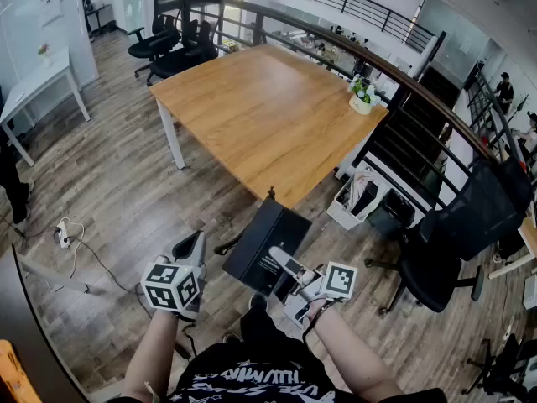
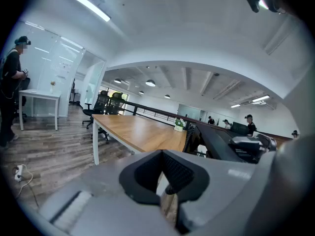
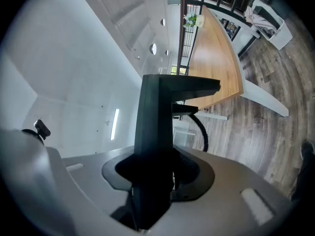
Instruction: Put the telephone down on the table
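Head view shows a brown wood floor (image 1: 109, 191) and a big wood table (image 1: 260, 116) with white legs. A black chair (image 1: 453, 242) on wheels stands to the right of the table, and more black chairs (image 1: 172, 36) stand at its far end. A white basket (image 1: 344, 217) sits on the floor just beside the table, with dark and white things inside that are too small to tell. The telephone (image 1: 264, 246) is black and boxy. It is up in the air over the floor, near the closest corner of the table and not touching it. The right gripper (image 1: 284, 265) holds it, and in the right gripper view the two black pads are pressed tight on the telephone (image 3: 157, 141), one on each side, with a curly cord (image 3: 202, 132) hanging off it. The left gripper (image 1: 191, 246) is off to the left, apart from the telephone, and in the left gripper view its pads are closed together with nothing in them. A small white pot (image 1: 361, 103) stands on the far right corner of the table with a green plant and white flowers in it. A white plug strip (image 1: 63, 235) lies on the floor at the left.
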The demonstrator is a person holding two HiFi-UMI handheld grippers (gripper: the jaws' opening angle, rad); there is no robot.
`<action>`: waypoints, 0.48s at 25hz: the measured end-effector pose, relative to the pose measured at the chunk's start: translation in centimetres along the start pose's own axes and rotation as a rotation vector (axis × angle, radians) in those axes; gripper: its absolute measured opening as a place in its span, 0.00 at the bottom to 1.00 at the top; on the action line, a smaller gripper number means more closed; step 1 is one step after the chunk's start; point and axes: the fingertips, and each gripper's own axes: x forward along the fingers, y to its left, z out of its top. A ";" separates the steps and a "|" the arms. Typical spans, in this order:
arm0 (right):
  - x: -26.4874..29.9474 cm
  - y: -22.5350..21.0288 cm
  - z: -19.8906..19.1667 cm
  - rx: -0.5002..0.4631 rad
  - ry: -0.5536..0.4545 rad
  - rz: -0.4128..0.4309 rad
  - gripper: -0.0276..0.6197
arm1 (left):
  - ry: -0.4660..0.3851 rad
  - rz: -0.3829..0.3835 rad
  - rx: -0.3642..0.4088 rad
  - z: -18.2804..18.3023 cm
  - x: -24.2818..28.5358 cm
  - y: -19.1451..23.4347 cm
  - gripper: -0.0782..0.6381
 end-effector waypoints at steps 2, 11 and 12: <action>0.0 -0.1 -0.4 0.001 0.002 -0.001 0.29 | 0.002 -0.001 0.001 -0.3 -0.3 0.0 0.11; -0.4 0.1 -1.7 0.037 -0.007 -0.006 0.29 | 0.014 0.000 -0.003 -1.2 -1.9 -0.2 0.11; -0.5 0.0 -1.9 0.037 -0.008 -0.005 0.29 | 0.012 0.001 -0.001 -1.3 -2.1 -0.1 0.11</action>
